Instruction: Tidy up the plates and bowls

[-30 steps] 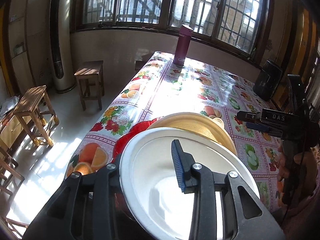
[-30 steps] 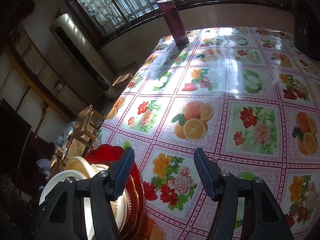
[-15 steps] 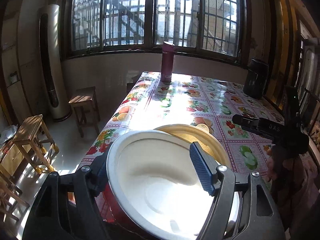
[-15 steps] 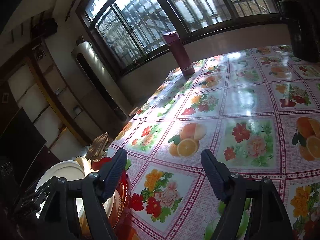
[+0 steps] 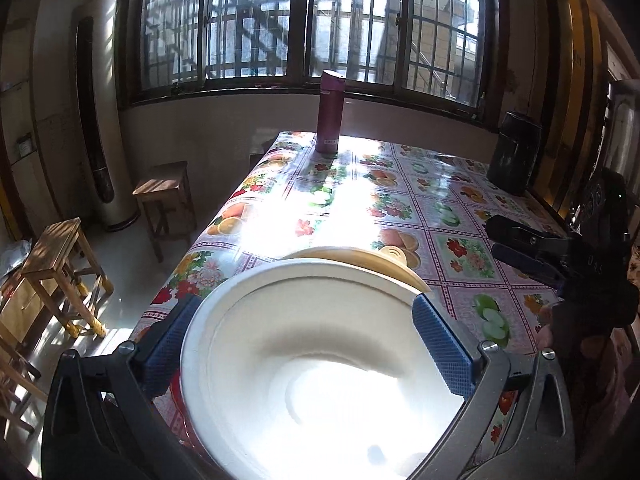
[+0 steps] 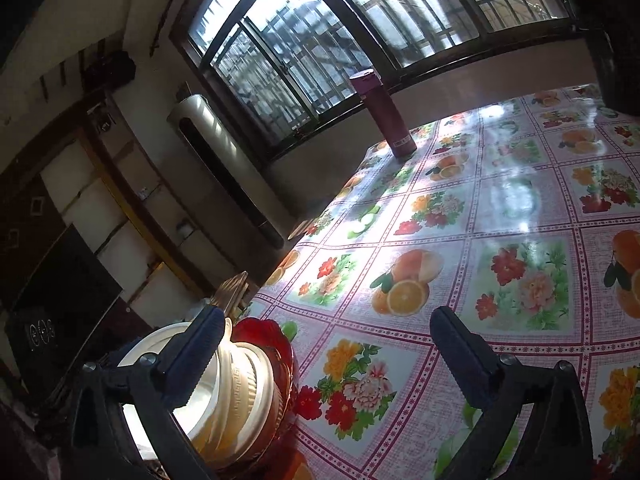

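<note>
Beyond the stacked white bowl (image 5: 320,360), a maroon flask (image 5: 330,111) apparently stands clear.

A white bowl (image 5: 320,380) is seen uppermost in the stack, with a cream plate (image 5: 360,258) behind it and a red dish (image 6: 268,340) at the bottom. The desk (image 5: 400,208) is covered by a glossy cloth patterned in pink-bordered squares of oranges, red and yellow flowers and green fruit. A magenta flask (image 5: 330,111) is shown at the far edge, a black container (image 5: 514,152) at the far right. The left tool (image 5: 308,344) and the right tool (image 6: 328,356) are black, and blue textured pads (image 5: 440,344) are carried. Light brown wooden stools (image 5: 60,276) are shown on the left.
</note>
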`<state>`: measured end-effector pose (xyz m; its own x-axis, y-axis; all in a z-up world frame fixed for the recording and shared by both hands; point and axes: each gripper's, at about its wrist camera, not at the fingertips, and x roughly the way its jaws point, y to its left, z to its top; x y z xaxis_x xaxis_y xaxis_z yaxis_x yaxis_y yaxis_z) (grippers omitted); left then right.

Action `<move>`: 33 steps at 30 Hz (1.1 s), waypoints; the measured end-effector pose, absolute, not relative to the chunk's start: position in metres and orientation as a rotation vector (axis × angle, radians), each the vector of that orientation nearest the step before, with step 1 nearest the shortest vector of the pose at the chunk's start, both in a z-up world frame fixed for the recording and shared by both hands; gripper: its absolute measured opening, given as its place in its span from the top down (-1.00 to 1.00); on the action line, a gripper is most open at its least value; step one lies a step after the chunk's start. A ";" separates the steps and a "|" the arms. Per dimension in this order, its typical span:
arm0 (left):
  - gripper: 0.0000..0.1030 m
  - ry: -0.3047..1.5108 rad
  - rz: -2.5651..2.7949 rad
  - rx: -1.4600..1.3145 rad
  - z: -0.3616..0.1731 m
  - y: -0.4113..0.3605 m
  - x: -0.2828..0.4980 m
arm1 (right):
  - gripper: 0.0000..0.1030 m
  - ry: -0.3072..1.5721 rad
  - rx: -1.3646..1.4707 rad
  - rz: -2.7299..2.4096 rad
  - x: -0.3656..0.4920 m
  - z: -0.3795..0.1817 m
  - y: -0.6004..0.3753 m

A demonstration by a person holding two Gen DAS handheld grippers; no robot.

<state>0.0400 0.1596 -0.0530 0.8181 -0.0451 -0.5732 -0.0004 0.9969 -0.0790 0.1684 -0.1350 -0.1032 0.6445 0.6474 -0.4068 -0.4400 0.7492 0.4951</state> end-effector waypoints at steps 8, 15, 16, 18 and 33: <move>-1.00 0.572 -0.001 -0.035 -0.038 0.162 0.019 | -0.99 0.548 0.363 0.660 0.160 -0.094 -0.136; -1.00 0.515 0.067 0.058 -0.019 0.156 -0.001 | -0.99 0.517 0.320 0.672 0.152 -0.090 -0.130; -1.00 0.515 0.088 0.070 -0.017 0.156 -0.003 | -0.99 0.519 0.320 0.675 0.152 -0.090 -0.130; -1.00 0.517 0.118 0.079 -0.015 0.157 -0.008 | -0.99 0.521 0.317 0.680 0.150 -0.091 -0.128; -1.00 0.515 0.264 -0.042 -0.010 0.174 -0.039 | -0.99 0.494 0.255 0.793 0.069 -0.085 -0.110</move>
<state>-0.0394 0.1740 -0.0104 0.8372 0.2392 -0.4918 -0.2601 0.9652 0.0267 0.0689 -0.1103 -0.0848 0.5969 0.7329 -0.3266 -0.6164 0.6794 0.3982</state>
